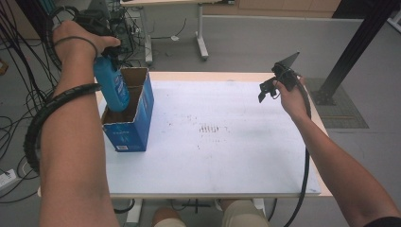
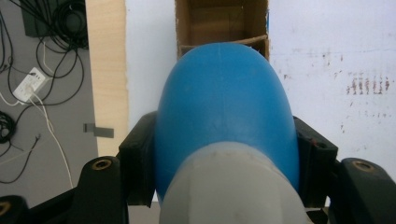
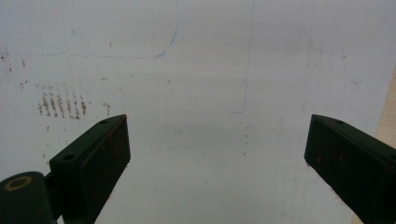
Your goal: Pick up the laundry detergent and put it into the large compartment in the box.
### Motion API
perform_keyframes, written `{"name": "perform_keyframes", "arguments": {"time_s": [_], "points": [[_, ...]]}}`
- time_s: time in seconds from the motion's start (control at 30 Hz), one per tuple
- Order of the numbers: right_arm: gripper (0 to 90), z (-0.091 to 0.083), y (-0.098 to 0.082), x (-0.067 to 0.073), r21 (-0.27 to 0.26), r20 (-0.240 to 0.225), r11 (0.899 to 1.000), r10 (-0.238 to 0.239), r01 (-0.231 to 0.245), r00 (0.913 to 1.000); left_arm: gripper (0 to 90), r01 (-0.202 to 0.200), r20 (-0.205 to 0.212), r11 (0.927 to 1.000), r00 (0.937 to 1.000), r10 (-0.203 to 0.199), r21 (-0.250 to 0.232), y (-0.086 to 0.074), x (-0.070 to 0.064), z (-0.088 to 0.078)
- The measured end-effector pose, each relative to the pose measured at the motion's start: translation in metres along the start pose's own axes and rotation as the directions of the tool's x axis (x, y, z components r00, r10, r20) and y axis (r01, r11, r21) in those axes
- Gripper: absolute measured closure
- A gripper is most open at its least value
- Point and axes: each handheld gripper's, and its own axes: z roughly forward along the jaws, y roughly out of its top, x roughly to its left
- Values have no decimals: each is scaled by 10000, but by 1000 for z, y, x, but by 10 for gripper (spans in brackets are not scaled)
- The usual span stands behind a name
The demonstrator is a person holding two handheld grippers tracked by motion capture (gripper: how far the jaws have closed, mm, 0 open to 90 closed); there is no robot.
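One blue plastic bottle (image 1: 111, 82) with a pale cap end hangs bottom-down inside the open top of one blue-sided cardboard box (image 1: 137, 124), pinched by the left gripper (image 1: 108, 47). Box print is too small to read. Over the white table (image 1: 227, 142), the right gripper (image 3: 217, 149) is spread, holding nothing.

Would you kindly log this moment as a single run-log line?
left gripper: shut on blue bottle | bottle: partly inside cardboard box | right gripper: open, nothing between jaws, above table

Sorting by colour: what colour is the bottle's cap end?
Pale grey-white on the blue bottle; its cap shows best in the left gripper view.
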Motion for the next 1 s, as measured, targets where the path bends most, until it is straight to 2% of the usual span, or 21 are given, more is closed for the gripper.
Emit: {"name": "perform_keyframes", "arguments": {"time_s": [0.4,1.0], "points": [[70,0,-1,2,-42,36,10000,-26,26,10000,378,-229,-79,9997,9997,230,131,1,-7,38],[70,1,-1,5,0,136,9999,-113,113,9998,378,-398,32,9990,9992,398,215,-5,-10,86]]}}
